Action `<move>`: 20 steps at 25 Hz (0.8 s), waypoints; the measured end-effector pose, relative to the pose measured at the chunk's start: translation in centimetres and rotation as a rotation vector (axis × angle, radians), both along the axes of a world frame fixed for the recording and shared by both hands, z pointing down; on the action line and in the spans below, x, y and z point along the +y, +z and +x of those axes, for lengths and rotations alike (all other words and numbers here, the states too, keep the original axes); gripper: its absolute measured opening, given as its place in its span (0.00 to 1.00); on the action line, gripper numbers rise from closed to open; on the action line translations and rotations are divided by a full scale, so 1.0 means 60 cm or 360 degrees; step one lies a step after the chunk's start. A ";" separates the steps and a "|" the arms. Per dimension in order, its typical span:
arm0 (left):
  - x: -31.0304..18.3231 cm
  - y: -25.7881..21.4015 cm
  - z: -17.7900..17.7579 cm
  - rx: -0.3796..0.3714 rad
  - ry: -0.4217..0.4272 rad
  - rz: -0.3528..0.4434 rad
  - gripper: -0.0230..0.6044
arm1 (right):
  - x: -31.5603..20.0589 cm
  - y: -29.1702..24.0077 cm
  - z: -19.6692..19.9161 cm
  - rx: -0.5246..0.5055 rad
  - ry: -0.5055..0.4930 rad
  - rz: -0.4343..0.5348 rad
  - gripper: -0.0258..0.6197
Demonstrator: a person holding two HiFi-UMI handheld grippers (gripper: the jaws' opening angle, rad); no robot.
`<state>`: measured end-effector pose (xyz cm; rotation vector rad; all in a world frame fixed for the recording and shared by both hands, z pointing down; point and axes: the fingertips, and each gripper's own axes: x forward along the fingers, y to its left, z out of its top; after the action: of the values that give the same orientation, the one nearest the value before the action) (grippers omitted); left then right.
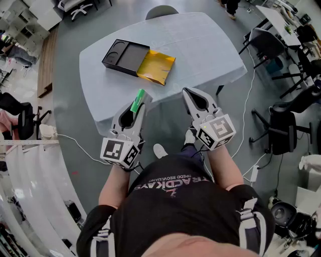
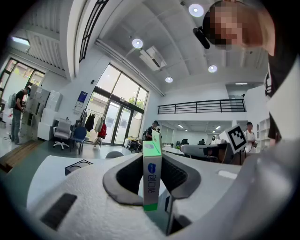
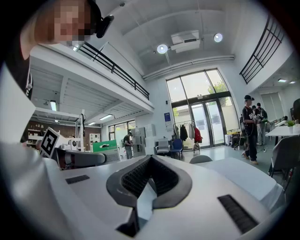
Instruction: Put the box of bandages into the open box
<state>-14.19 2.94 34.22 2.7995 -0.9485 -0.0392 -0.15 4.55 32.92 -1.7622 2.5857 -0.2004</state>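
My left gripper (image 1: 135, 107) is shut on the box of bandages (image 1: 137, 100), a slim white and green carton that stands on end between the pads (image 2: 152, 176). It hangs in front of the table's near edge. The open box (image 1: 125, 56) is a flat black tray with a yellow lid (image 1: 156, 67) folded out beside it, on the table ahead of both grippers. In the left gripper view only a corner of the black tray (image 2: 78, 166) shows at the left. My right gripper (image 1: 192, 96) is shut and holds nothing; its tips meet in the right gripper view (image 3: 149, 159).
The table (image 1: 210, 50) is covered with a pale blue cloth. A grey chair back (image 1: 161, 11) stands at its far side. Black office chairs (image 1: 283, 130) and cables lie on the floor to the right. A white rail (image 1: 30, 190) curves along the left.
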 end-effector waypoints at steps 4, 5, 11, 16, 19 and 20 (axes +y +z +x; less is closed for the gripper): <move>-0.001 -0.001 -0.002 0.0008 -0.0001 0.0005 0.20 | -0.002 -0.002 -0.001 0.0002 0.0005 0.0010 0.06; -0.001 -0.001 -0.002 0.0009 -0.0002 0.0006 0.20 | -0.002 -0.002 -0.002 0.0004 0.0001 0.0012 0.06; 0.000 -0.003 -0.001 0.0007 -0.0001 0.0011 0.20 | 0.000 -0.004 -0.002 -0.0010 -0.0014 0.0020 0.06; -0.001 -0.002 -0.002 0.0000 0.0011 0.0016 0.20 | -0.001 -0.005 -0.007 -0.0037 -0.0022 0.0027 0.06; -0.004 -0.001 -0.003 0.0003 0.0013 0.0013 0.20 | -0.005 -0.004 -0.011 -0.0014 -0.0048 0.0023 0.06; -0.004 -0.002 -0.003 0.0002 0.0015 0.0016 0.20 | -0.006 -0.004 -0.013 -0.0009 -0.0051 0.0022 0.06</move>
<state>-14.36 2.69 34.12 2.8126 -0.9370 -0.0443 -0.91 4.22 32.70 -1.7143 2.6064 -0.1865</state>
